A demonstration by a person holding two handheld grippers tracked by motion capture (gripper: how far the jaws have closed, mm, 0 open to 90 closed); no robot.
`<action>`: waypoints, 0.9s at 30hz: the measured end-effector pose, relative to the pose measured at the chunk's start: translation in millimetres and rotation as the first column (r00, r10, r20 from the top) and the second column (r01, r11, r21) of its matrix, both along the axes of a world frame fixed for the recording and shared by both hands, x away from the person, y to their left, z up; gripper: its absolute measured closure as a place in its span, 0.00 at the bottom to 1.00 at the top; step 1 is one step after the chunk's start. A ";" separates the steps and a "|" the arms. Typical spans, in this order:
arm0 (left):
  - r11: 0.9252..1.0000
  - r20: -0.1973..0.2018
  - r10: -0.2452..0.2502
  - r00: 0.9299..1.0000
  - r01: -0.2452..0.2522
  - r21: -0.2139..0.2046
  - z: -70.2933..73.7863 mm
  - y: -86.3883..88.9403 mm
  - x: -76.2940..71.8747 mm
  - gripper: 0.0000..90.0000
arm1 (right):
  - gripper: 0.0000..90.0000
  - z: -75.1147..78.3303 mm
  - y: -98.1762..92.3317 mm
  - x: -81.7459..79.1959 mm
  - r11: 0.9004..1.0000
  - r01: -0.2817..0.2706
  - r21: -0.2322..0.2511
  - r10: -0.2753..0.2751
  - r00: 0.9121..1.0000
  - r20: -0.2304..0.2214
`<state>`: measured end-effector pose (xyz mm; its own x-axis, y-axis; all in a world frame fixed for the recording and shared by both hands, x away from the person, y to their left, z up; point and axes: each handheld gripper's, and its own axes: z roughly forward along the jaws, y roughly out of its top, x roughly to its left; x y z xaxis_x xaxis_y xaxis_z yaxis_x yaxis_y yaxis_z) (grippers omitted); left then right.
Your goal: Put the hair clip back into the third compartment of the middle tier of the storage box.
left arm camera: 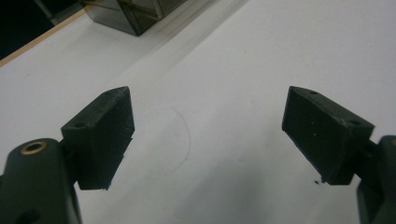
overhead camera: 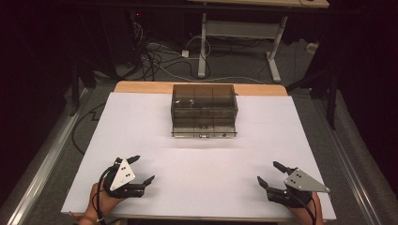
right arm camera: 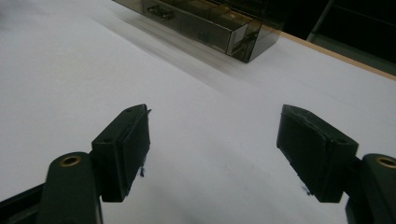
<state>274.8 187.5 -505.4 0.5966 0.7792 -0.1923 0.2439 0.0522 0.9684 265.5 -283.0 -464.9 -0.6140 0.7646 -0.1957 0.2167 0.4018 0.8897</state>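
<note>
Two black grippers are resting low in the high view, the left gripper (overhead camera: 141,169) at lower left and the right gripper (overhead camera: 271,173) at lower right, each with jaws spread wide and holding nothing. The smoky translucent plastic drawer box (overhead camera: 204,110) is sitting at upper centre on the white tabletop (overhead camera: 202,164), well apart from both. This is looking like the start: the next move is calling for a reach forward to the box's front.
</note>
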 end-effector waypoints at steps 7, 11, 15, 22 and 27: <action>0.999 -0.019 0.032 0.999 -0.033 -0.017 -1.1 10.7 -1.7 0.18 | 0.29 -0.9 0.9 2.3 1.000 -0.005 -0.005 0.005 1.000 -0.003; 0.999 -0.013 0.024 1.000 -0.025 -0.021 0.1 9.4 -2.2 0.18 | 0.28 -1.9 -1.2 1.5 1.000 0.003 -0.010 -0.003 1.000 0.001; 1.000 -0.011 0.015 1.000 -0.016 -0.016 -1.1 9.5 -4.4 0.18 | 0.29 0.4 -3.8 -1.0 1.000 0.011 -0.008 -0.011 1.000 0.012; 1.000 -0.008 0.012 1.000 -0.012 -0.018 -1.1 9.5 -4.0 0.18 | 0.28 1.2 -3.3 -1.9 1.000 0.013 -0.010 -0.013 1.000 0.015; 1.000 -0.007 0.011 1.000 -0.012 -0.019 -1.1 9.3 -4.0 0.18 | 0.28 1.3 -2.6 -1.7 1.000 0.004 -0.013 -0.003 1.000 0.021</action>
<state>270.9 196.8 -506.5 0.5861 0.7821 -0.2118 0.2503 0.0738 0.9653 263.8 -285.6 -463.7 -0.6071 0.7640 -0.2186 0.1999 0.4131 0.8885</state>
